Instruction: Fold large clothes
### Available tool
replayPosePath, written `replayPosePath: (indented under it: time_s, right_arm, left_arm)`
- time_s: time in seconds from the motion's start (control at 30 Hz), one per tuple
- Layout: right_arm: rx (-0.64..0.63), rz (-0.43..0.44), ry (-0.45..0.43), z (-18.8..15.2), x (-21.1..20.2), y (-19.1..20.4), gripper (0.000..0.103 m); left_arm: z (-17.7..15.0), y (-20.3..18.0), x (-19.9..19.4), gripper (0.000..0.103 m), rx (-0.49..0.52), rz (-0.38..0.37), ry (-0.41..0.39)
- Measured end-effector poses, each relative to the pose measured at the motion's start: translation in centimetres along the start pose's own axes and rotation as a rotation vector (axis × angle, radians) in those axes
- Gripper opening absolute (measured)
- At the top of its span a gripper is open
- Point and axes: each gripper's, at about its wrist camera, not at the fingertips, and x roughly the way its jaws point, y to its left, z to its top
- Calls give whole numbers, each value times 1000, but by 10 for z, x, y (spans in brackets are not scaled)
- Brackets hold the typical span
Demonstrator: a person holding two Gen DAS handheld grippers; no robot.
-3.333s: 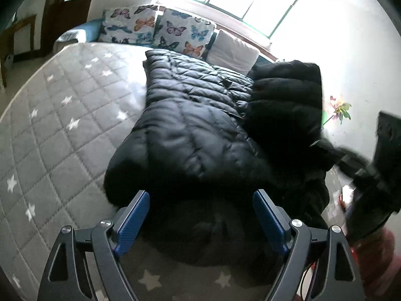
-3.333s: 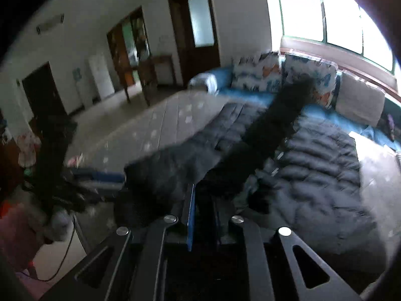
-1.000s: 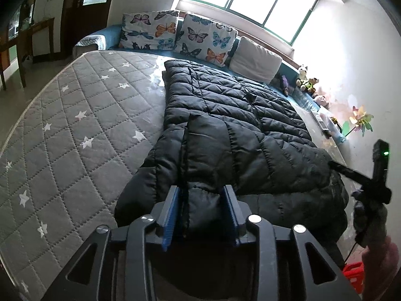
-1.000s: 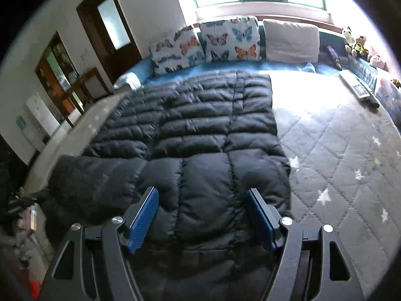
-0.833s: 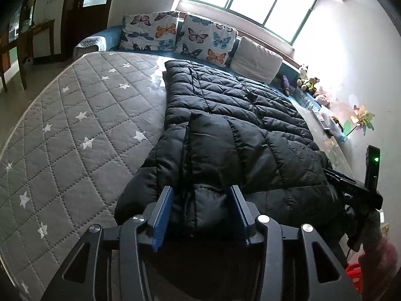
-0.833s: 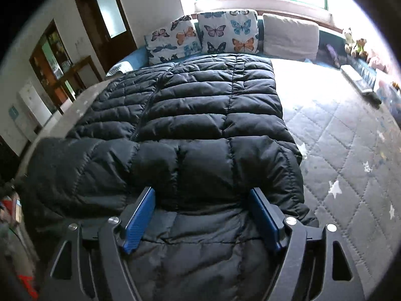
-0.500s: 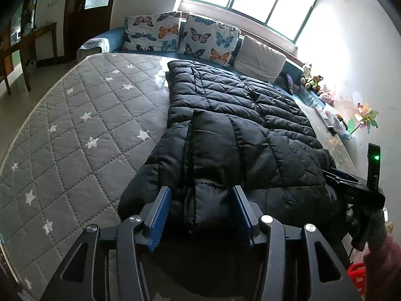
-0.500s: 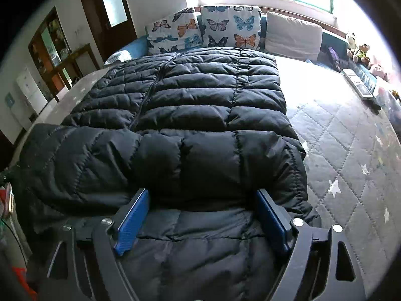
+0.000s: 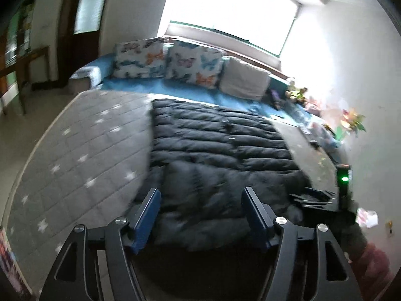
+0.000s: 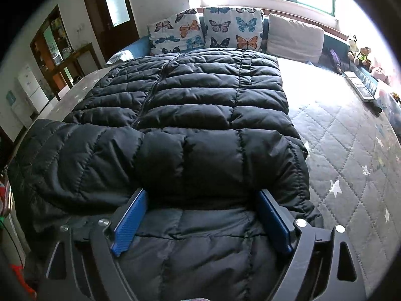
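Both my grippers spread wide, gripping nothing: left gripper [image 9: 201, 213] and right gripper [image 10: 201, 215] over black puffer jacket [image 10: 190, 130] on bed [image 10: 351, 150].

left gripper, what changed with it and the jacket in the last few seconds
The left gripper closed on the near edge of the black jacket, then opened and let go; it now sits pulled back with its jaws apart. The right gripper released the sleeve it had swung across, and that sleeve now lies folded over the jacket. The jacket's body stayed flat on the mattress.
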Motion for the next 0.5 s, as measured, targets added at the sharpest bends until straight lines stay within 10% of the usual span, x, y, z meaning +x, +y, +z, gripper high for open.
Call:
replayPosePath:
  time_s: [0.27, 0.5]
  right_arm:
    - [-3, 9, -13, -2, 0, -1, 97]
    - [-3, 14, -22, -3, -1, -1, 98]
  left_arm:
    - [14, -48, 60, 70, 101, -145, 83]
    - [-1, -34, 118, 63, 90, -90, 178]
